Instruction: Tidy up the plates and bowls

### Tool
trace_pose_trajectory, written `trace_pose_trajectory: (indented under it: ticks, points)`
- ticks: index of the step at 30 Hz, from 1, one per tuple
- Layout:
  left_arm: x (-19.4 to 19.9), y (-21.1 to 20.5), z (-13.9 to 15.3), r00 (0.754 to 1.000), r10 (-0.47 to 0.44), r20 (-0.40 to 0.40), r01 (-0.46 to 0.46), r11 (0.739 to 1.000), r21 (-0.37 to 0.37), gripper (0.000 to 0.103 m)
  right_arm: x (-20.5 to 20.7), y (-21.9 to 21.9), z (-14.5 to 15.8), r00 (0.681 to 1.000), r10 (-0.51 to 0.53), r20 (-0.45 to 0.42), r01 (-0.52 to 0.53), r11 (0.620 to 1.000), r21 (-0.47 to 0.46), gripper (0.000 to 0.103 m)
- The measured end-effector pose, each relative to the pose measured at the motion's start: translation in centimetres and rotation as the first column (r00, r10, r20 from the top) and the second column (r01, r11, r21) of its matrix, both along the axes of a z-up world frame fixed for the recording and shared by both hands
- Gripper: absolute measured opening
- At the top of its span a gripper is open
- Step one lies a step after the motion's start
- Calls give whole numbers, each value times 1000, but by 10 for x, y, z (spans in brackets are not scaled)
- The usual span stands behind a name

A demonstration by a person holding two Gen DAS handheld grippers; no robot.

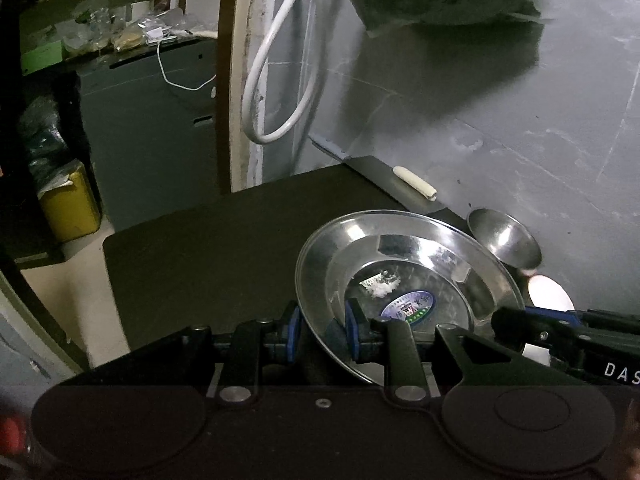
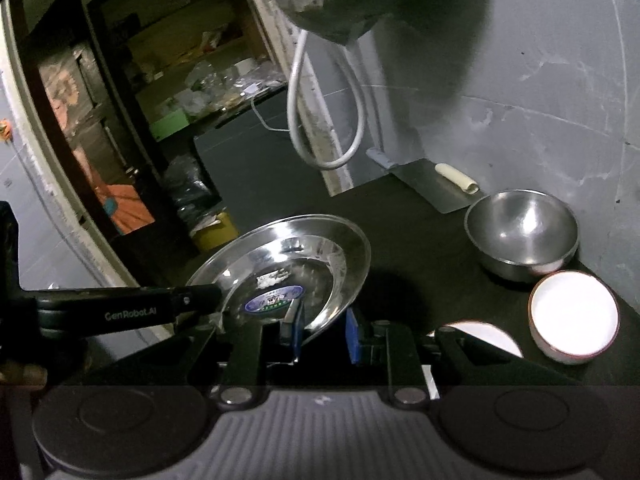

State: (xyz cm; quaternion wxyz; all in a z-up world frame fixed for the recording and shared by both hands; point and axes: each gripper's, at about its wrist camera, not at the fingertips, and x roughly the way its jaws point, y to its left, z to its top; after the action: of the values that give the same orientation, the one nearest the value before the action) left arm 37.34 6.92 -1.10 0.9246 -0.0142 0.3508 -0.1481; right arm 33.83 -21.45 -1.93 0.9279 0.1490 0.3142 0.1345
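Observation:
A steel plate with a round sticker is held tilted above the black table. My left gripper straddles its left rim, one finger under and one inside; the grip looks closed on the rim. In the right wrist view the plate sits between my right gripper fingers, which straddle its near rim with a visible gap. A steel bowl and a white bowl stand on the table at right. Another white dish lies partly hidden behind the gripper.
A cleaver with a white handle lies by the grey wall at the table's back. A white hose hangs on the wall. A yellow bin and cluttered shelves stand left of the table edge.

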Motion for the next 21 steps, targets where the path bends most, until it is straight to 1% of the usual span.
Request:
trace_pose_trajectory:
  ticks: [9, 15, 21]
  points:
    - [-38, 15, -4, 999, 21, -31, -20, 999, 24, 26, -28, 11, -5, 997, 69, -34, -69, 998, 17, 25]
    - [-66, 27, -15, 996, 63, -64, -64, 998, -2, 26, -49, 18, -11, 991, 119, -61, -118, 993, 17, 25]
    - [-91, 33, -28, 992, 76, -99, -76, 997, 6, 26, -67, 24, -18, 984, 141, -105, -140, 990, 20, 25]
